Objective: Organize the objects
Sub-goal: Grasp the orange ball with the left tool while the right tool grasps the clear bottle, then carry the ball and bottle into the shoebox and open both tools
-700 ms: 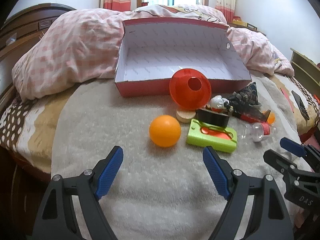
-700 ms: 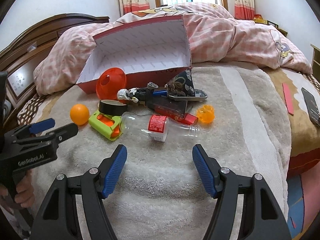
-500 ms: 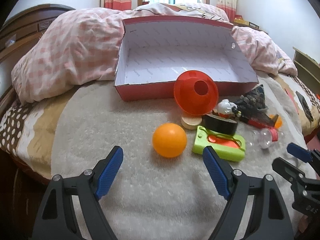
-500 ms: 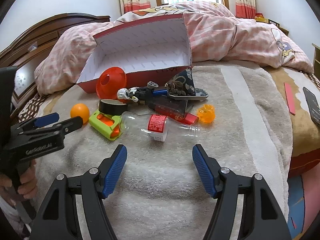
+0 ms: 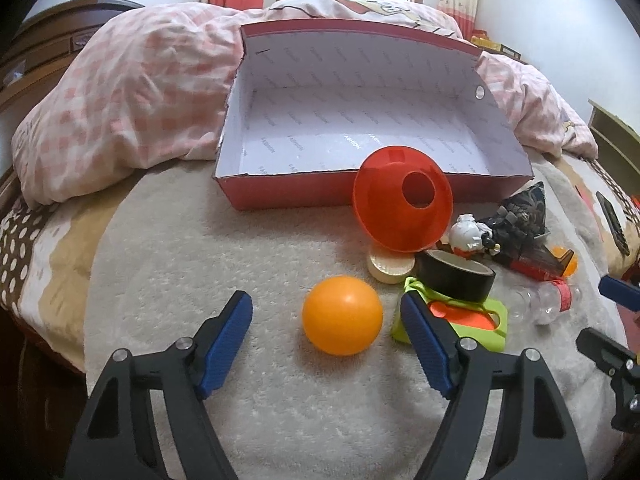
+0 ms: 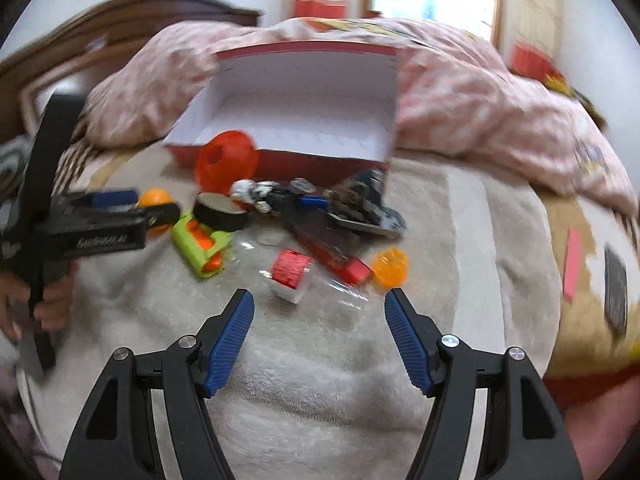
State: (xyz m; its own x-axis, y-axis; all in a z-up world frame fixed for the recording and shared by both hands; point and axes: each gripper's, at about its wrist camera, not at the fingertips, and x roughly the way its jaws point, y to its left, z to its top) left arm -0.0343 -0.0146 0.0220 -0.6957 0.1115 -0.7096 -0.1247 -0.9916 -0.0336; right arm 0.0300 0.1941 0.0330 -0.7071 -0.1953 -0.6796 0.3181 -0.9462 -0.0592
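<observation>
2 grippers out over the bed, both spread wide and holding nothing. Left gripper (image 5: pixel 326 336) angled down at the orange ball (image 5: pixel 342 315), which sits on the blanket between the blue fingers (image 5: pixel 228 336), untouched. Right gripper (image 6: pixel 318 338) aimed at the clear bottle (image 6: pixel 298 276) in the toy clutter — view blurred. Red box (image 5: pixel 280 194) beyond, open and bare. Likely step: reaching for a first pick. Next — lower around the ball, close gently, since it could roll.

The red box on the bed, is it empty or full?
Empty: the red box shows only its bare white floor; the toys lie outside, in front of it.
</observation>
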